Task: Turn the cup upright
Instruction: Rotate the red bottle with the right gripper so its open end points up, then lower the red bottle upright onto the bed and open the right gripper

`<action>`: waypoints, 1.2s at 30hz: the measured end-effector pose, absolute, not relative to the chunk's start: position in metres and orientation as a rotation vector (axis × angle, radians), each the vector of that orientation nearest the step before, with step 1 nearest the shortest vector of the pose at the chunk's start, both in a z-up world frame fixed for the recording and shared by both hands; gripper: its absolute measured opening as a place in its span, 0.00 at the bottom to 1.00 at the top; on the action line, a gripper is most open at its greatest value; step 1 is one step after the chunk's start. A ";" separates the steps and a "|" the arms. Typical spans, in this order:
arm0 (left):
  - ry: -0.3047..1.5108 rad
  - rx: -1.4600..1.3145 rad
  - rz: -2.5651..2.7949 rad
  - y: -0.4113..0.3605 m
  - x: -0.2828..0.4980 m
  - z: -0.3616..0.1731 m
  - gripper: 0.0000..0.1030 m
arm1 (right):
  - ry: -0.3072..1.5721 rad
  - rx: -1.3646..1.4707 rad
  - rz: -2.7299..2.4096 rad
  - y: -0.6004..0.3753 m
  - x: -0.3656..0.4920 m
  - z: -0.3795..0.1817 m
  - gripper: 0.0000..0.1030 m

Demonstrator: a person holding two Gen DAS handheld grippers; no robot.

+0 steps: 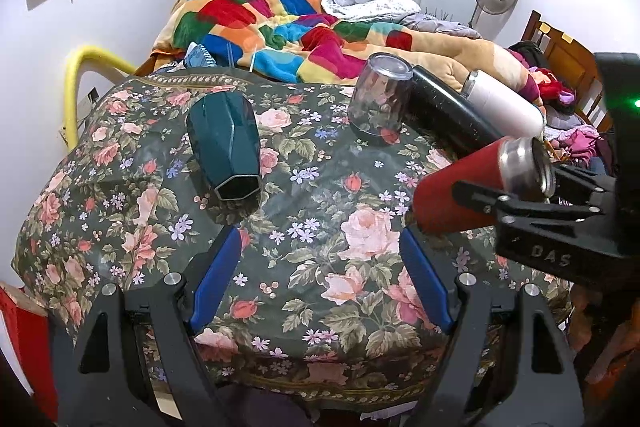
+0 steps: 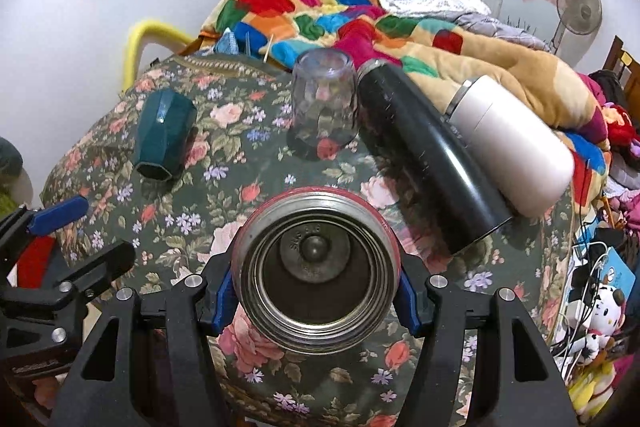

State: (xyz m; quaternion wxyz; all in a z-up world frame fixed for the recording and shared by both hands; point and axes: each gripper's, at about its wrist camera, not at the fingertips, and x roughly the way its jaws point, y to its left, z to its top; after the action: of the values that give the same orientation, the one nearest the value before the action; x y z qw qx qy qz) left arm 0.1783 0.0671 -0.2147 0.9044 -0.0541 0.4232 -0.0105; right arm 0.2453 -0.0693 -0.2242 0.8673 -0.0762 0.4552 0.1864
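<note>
My right gripper (image 2: 316,291) is shut on a red cup with a steel rim (image 2: 316,267), its open mouth facing the camera. In the left wrist view the red cup (image 1: 460,191) is held tilted, its base end low over the floral tablecloth (image 1: 320,227), in the right gripper (image 1: 520,203). My left gripper (image 1: 320,259) is open and empty above the cloth. A teal faceted cup (image 1: 226,147) lies on its side ahead of it, also in the right wrist view (image 2: 164,135).
A clear glass (image 1: 378,95) stands upside down at the back. A black flask (image 1: 444,107) and a white flask (image 1: 504,103) lie on their sides at the right. A bed with a colourful blanket (image 1: 280,23) is behind the table.
</note>
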 end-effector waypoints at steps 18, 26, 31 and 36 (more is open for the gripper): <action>0.877 -0.123 -0.010 0.073 0.177 -0.214 0.78 | 1.006 -0.143 0.381 -0.064 0.260 -0.227 0.70; 0.820 -0.123 -0.021 0.067 0.165 -0.186 0.78 | 0.907 -0.109 0.410 -0.083 0.227 -0.186 0.70; 0.716 -0.118 -0.048 0.056 0.145 -0.143 0.78 | 0.750 -0.080 0.414 -0.104 0.190 -0.134 0.70; 0.563 -0.108 -0.089 0.041 0.111 -0.088 0.78 | 0.556 -0.037 0.408 -0.129 0.140 -0.078 0.70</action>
State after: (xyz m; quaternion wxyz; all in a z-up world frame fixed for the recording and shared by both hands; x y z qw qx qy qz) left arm 0.1112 0.0407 -0.0879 0.9583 -0.0531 0.2774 -0.0441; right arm 0.1405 -0.1294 -0.0783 0.9410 -0.0181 0.2725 0.1999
